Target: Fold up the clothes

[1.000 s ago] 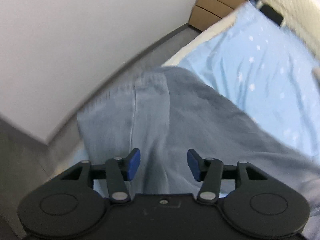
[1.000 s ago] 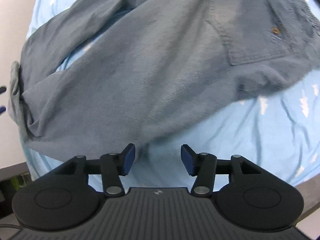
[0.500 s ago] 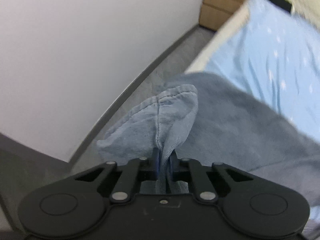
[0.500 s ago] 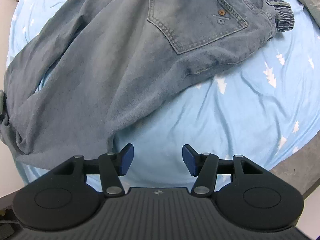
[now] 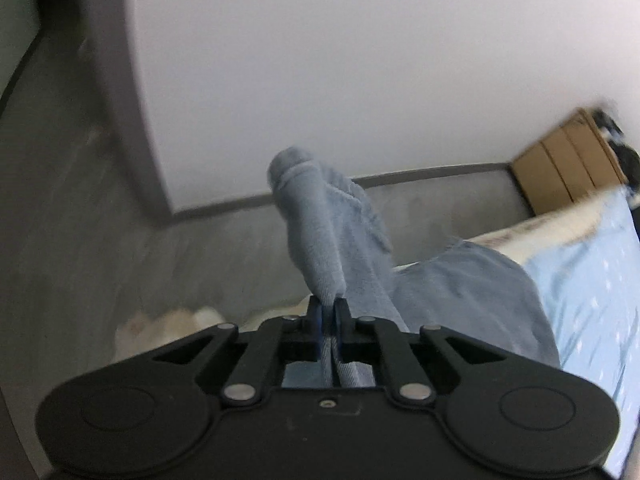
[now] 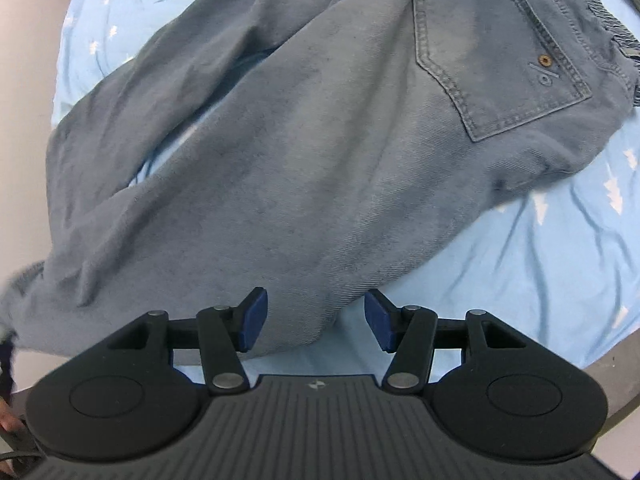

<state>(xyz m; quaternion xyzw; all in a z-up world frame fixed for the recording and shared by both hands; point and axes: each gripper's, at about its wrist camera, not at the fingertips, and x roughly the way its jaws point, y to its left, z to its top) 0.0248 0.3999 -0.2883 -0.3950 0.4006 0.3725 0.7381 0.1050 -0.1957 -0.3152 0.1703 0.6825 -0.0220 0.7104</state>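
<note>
Faded blue denim jeans [image 6: 304, 152] spread on light-blue patterned bedsheet [image 6: 560, 264] | left gripper [image 5: 329, 314] pinches leg hem, lifted | right gripper [image 6: 314, 322] wide, over thigh | keep hem taut, layers aligned

Jeans [image 6: 320, 152] on bed [image 6: 560, 248], wall [image 5: 360, 60] behind
</note>
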